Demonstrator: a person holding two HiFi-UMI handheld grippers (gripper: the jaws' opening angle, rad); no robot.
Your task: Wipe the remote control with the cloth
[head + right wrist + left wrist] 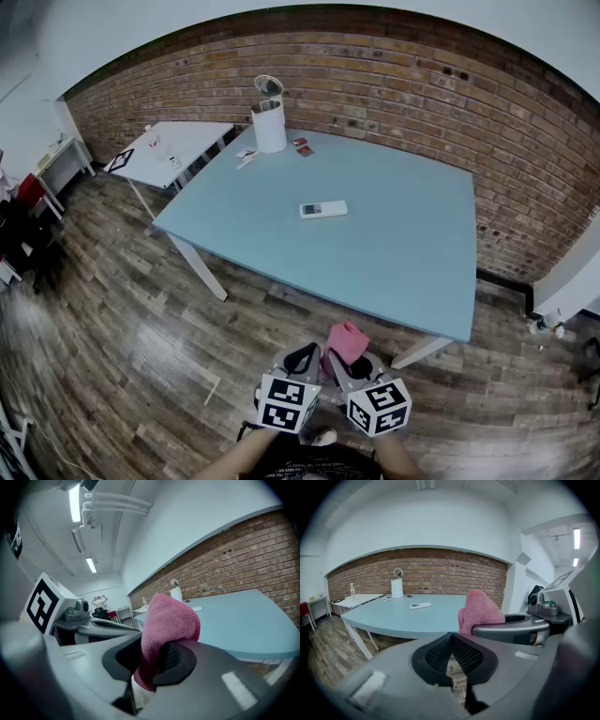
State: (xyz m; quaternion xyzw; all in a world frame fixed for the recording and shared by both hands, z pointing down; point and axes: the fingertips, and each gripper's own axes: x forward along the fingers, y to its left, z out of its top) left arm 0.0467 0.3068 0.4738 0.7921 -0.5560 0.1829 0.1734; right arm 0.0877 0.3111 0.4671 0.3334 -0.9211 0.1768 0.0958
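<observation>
no legible words, brands or numbers anywhere. only black-and-white square code patterns, without letters, on the marker cube (288, 403) of the left gripper (302, 358) and the marker cube (379, 407) of the right gripper (349, 362); same kind of pattern on a sheet (120, 160) on the white side table (192, 139). markings on the remote control (323, 209) too small to read. print on the small cards (301, 145) at the far end of the blue table (422, 253) likewise too small.
</observation>
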